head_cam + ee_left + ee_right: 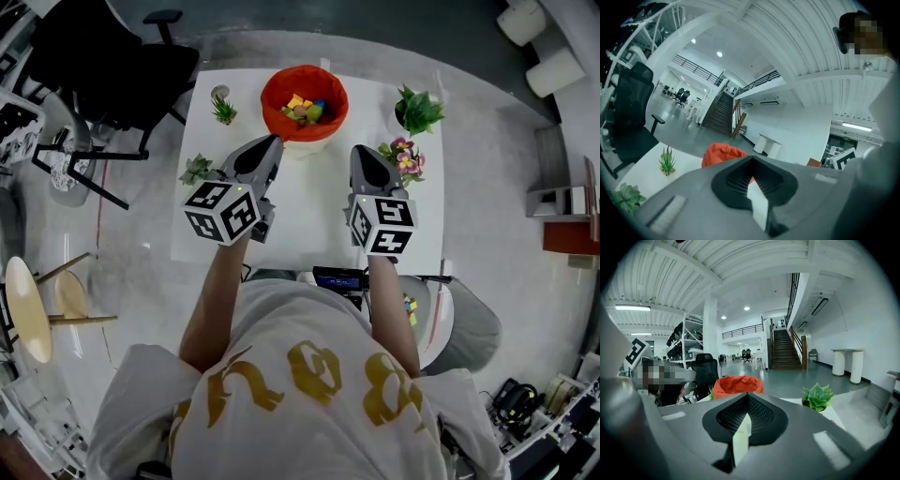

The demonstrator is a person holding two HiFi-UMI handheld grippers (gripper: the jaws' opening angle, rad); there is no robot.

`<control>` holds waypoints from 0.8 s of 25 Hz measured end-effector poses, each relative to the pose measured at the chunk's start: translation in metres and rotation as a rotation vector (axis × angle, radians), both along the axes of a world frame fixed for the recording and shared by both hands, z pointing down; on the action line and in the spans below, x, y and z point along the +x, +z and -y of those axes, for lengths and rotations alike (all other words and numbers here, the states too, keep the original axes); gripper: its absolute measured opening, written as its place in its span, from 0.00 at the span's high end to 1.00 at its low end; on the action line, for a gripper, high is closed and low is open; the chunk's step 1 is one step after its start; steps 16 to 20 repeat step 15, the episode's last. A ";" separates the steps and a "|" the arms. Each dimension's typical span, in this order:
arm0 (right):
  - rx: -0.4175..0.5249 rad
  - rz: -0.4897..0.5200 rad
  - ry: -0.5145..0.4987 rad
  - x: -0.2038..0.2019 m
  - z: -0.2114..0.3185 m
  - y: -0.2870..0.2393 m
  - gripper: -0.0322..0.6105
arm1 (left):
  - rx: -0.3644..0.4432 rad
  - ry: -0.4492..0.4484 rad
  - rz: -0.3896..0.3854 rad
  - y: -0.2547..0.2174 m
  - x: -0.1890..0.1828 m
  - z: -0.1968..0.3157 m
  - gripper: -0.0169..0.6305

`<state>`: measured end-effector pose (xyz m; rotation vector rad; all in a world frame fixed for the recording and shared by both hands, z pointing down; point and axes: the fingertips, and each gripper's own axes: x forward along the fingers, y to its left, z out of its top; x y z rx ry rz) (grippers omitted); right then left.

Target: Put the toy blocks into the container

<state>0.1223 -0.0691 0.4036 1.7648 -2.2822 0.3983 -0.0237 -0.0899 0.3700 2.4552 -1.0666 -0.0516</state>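
Fingers of left gripper [273, 142] and right gripper [359, 150] pressed together, nothing btwn them. Both are held over white table [309, 211], just on near side of red container [277, 101]. Toy blocks [304, 111] lie inside container at table's far edge, w/ small potted plants [417, 111] to left & right.

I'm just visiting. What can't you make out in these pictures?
- Blocks: in the head view, too small to count or tell their shapes. In both gripper views the container's wall hides them.
- Table under the left gripper and right gripper: in the head view, covered by them.
- Dark device at the table's near edge: in the head view, too small to identify.
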 end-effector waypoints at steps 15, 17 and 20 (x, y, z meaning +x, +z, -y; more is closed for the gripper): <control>-0.012 0.004 0.001 0.000 -0.001 0.004 0.91 | -0.013 -0.004 -0.002 0.003 -0.002 0.000 0.97; -0.012 0.004 0.001 0.000 -0.001 0.004 0.91 | -0.013 -0.004 -0.002 0.003 -0.002 0.000 0.97; -0.012 0.004 0.001 0.000 -0.001 0.004 0.91 | -0.013 -0.004 -0.002 0.003 -0.002 0.000 0.97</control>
